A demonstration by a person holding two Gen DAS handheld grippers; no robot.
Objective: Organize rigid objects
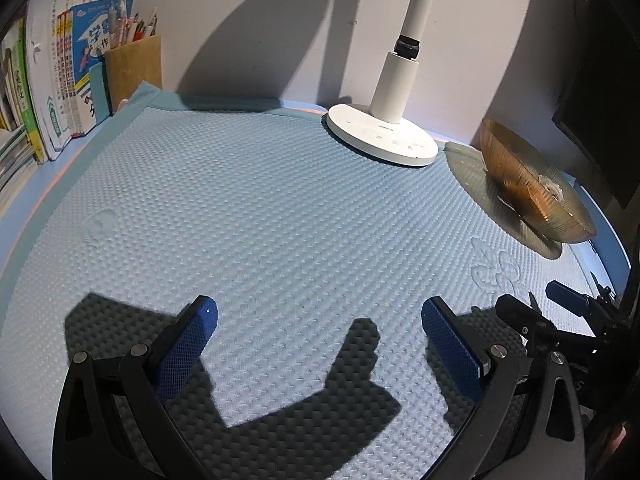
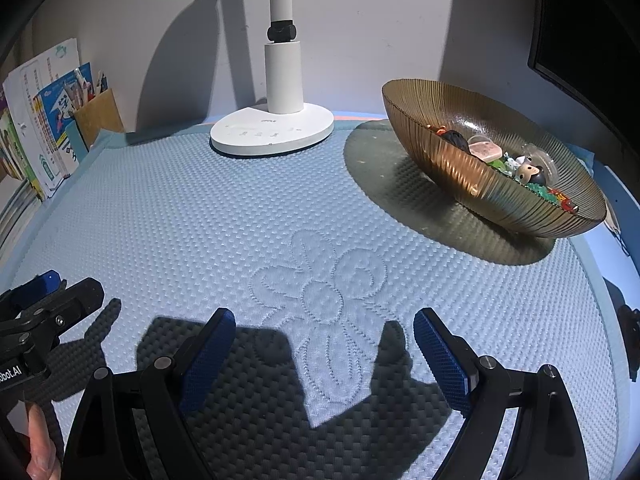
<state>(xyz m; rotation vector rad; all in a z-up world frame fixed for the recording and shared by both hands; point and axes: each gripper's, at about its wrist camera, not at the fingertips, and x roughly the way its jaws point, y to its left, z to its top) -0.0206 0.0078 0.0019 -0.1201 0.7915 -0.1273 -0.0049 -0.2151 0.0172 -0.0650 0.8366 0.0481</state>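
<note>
Ribbed amber glass bowl [image 2: 492, 168] w/ small toys lies ahead-right of right hand-held gripper [image 2: 324, 344]; nearer than left hand-held gripper [image 1: 320, 332]. Both agape, empty, over blue quilted mat [image 2: 200, 220].

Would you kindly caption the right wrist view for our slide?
Open right tool above the blue mat, facing an amber bowl of small toys beside a white lamp base.
</note>
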